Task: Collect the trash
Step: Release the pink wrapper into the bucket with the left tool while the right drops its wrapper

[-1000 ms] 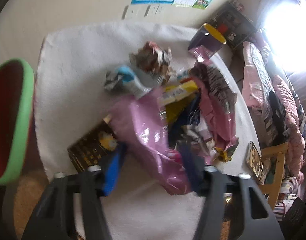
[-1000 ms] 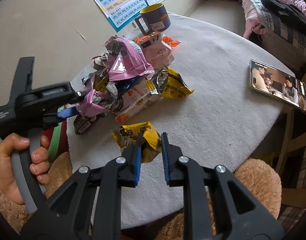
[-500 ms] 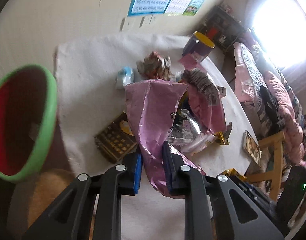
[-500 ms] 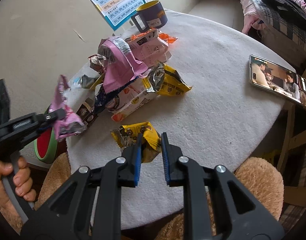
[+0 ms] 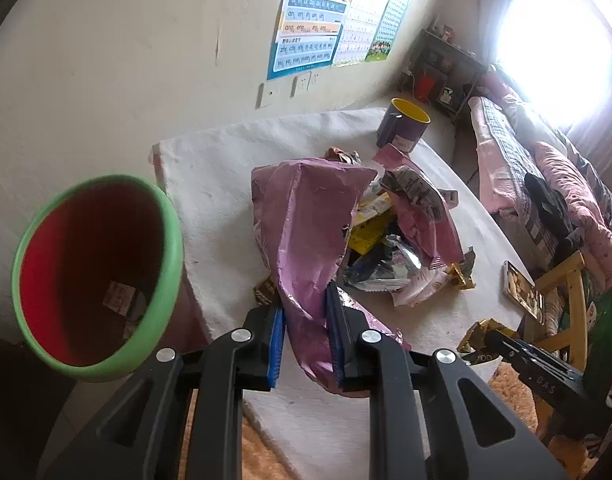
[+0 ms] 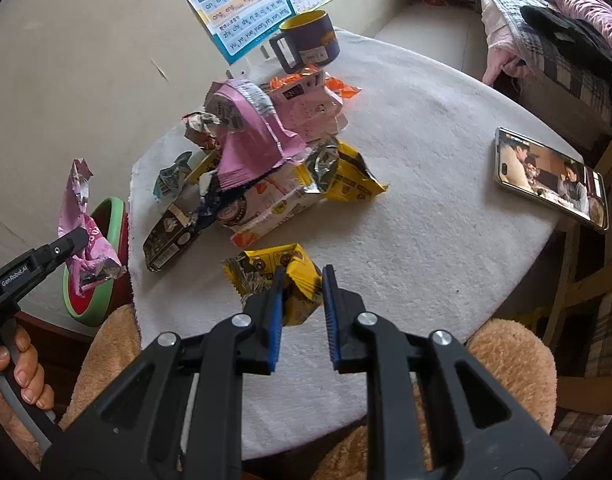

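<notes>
My left gripper [image 5: 304, 312] is shut on a crumpled pink wrapper [image 5: 306, 216] and holds it in the air beside a green-rimmed red bin [image 5: 94, 276]. In the right wrist view the same pink wrapper [image 6: 84, 236] hangs over the bin [image 6: 106, 256] off the table's left edge. My right gripper [image 6: 302, 280] is shut on a yellow snack wrapper [image 6: 274, 268] that rests on the white table [image 6: 425, 184]. A pile of wrappers [image 6: 262, 164] lies in the middle of the table.
A purple mug with a yellow inside [image 6: 306, 40] stands at the back of the table by the wall. A phone [image 6: 551, 178] lies at the table's right edge. A bed and a wooden chair [image 5: 561, 292] are to the right.
My left gripper closed on the pink wrapper, lifted it from the pile and carried it left to the bin. My right gripper has stayed shut on the yellow wrapper.
</notes>
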Demonstrator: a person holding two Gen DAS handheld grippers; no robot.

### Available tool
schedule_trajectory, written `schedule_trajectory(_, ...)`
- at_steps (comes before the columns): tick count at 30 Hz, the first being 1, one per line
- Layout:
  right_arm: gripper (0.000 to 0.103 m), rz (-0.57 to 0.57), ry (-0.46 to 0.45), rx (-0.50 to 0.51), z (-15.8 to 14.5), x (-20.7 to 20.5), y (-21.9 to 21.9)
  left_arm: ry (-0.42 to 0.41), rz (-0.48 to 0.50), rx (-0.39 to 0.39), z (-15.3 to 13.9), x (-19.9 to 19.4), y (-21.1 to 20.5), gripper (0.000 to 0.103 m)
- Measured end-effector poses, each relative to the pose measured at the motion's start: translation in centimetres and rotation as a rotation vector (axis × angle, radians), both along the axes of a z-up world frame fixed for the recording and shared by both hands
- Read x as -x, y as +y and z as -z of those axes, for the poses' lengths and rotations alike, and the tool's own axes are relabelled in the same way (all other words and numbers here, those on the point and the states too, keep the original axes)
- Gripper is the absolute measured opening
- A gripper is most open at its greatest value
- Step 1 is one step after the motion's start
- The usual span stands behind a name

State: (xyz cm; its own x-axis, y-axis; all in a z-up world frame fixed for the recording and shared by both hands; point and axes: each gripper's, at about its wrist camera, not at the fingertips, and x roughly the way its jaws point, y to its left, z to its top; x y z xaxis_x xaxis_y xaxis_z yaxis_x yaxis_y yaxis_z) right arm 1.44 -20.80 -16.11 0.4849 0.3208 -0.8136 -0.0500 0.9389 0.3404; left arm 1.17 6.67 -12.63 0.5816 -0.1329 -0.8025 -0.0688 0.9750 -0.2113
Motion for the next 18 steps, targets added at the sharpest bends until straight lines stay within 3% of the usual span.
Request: schedule_trajectory(18,0.019,-0.142,-0.039,0.092,-2.9,0.1,7.0,-0.056,-0.108,0.063,-0.1,1.9,5.6,0.017)
